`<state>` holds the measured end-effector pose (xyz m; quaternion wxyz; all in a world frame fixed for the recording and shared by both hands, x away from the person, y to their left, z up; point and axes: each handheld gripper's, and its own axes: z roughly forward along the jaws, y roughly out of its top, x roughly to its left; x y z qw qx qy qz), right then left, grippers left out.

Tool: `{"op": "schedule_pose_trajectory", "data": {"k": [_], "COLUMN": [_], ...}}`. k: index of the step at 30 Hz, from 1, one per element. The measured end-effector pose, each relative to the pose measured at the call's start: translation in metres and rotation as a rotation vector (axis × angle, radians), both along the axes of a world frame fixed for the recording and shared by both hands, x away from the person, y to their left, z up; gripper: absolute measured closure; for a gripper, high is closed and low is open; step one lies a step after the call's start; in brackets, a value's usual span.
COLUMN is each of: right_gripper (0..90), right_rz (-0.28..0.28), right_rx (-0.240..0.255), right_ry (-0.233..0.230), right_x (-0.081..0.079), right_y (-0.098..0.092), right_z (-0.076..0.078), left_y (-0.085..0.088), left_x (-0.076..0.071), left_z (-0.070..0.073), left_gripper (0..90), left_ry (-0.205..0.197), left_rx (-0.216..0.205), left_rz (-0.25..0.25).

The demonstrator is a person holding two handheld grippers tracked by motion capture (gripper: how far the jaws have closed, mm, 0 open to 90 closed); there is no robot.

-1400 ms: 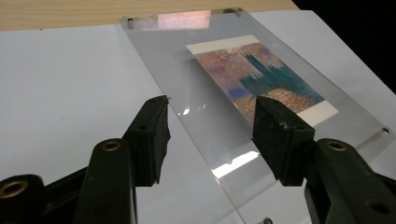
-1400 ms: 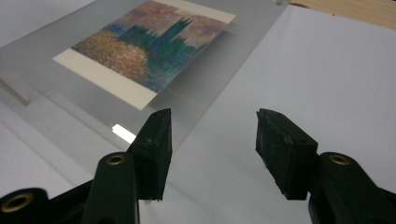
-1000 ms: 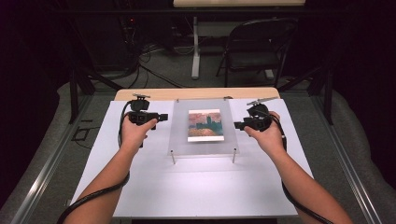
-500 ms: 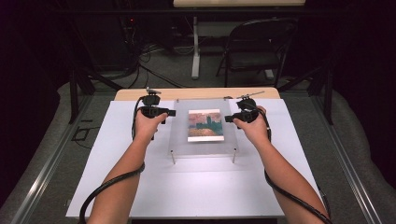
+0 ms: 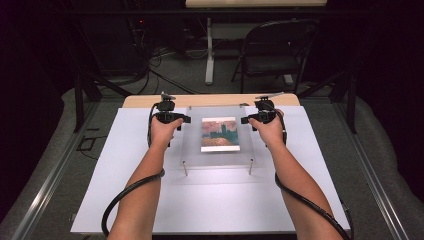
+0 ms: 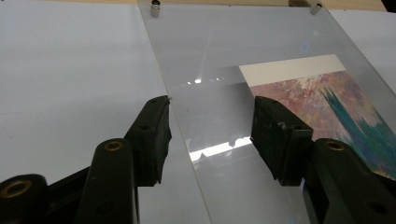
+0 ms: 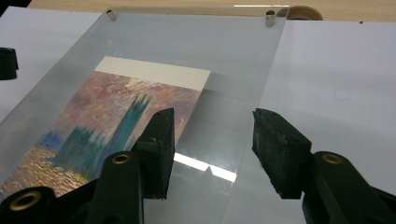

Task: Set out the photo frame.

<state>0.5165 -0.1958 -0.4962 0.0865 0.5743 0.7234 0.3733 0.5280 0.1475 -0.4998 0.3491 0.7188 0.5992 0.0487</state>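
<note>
A clear acrylic panel (image 5: 192,145) rests on short metal posts over the white sheet. A painted print (image 5: 220,134) of teal towers in a pink sky lies at its middle. My left gripper (image 5: 186,120) hovers open at the panel's left edge. In the left gripper view its jaws straddle that edge (image 6: 211,107), one over the sheet, one over the panel (image 6: 210,56) near the print (image 6: 327,102). My right gripper (image 5: 246,120) hovers open at the right edge. In the right gripper view it (image 7: 212,116) straddles the panel (image 7: 233,56) beside the print (image 7: 116,107).
The white sheet (image 5: 125,165) covers most of the table, with a wooden strip (image 5: 140,101) showing at the far edge. Metal posts (image 5: 185,167) stand at the panel's corners. A folding chair (image 5: 275,50) and cables sit on the floor beyond the table.
Both hands have moved inward and slightly down, from beside the panel to its left and right edges. The jaws stay as wide as before.
</note>
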Motion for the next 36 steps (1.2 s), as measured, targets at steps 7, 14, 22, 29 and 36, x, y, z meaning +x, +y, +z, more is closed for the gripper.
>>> {"op": "schedule_pose_trajectory", "data": {"k": [7,14,22,29,36], "right_gripper": [48.1,46.9,45.8,45.3,41.7], "right_rz": [-0.011,-0.034,-0.034,-0.008,-0.003], "right_rx": [0.003,0.049,0.109,0.128,0.149], "right_ry": [0.024,0.067,0.115,0.13,0.163], "right_x": [0.005,0.007,0.007,0.008,0.009], "right_y": [0.001,-0.005,-0.012,-0.008,-0.005], "right_z": [-0.01,-0.025,-0.033,-0.034,-0.036], "left_y": [-0.002,0.003,-0.003,-0.004,-0.007], "left_x": [0.003,0.004,0.003,0.003,0.005], "left_z": [-0.01,-0.022,-0.029,-0.03,-0.03], "left_gripper": [44.7,41.8,39.5,38.7,35.9], "left_ry": [0.013,0.038,0.076,0.093,0.124], "left_rx": [-0.004,-0.051,-0.066,-0.079,-0.083], "left_rz": [-0.004,0.004,-0.028,-0.035,-0.043]}}
